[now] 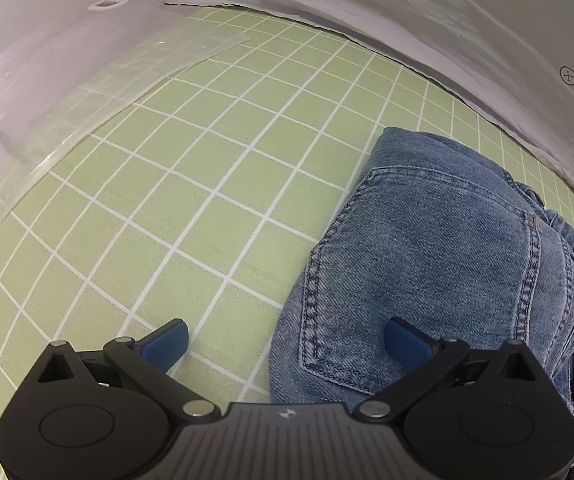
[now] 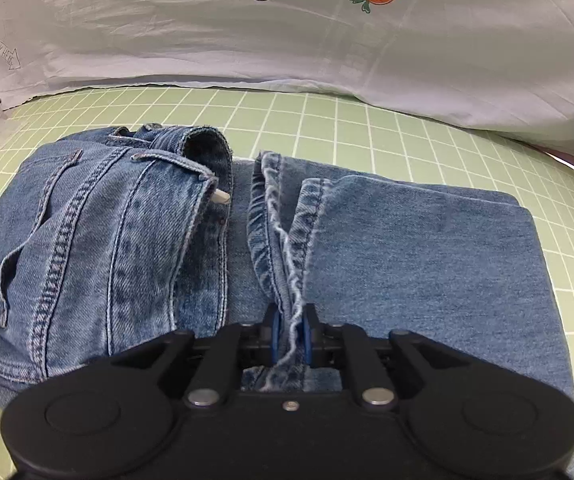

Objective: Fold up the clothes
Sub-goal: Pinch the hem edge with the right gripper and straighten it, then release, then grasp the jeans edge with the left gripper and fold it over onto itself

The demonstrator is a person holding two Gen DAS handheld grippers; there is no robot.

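Pinching the frayed leg hems (image 2: 287, 280) in my right gripper (image 2: 290, 334), jeans (image 2: 407, 248) lay folded mid-mat (image 2: 367, 120), hems near the waistband (image 2: 207, 152). Left gripper (image 1: 287, 340) hung released over the back pocket (image 1: 427, 248). Next, probably: release hems, flatten.

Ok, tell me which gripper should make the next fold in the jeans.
Right. The right gripper is already shut on the frayed hems of the jeans, so it can probably carry them over. The left gripper is open, holding nothing.
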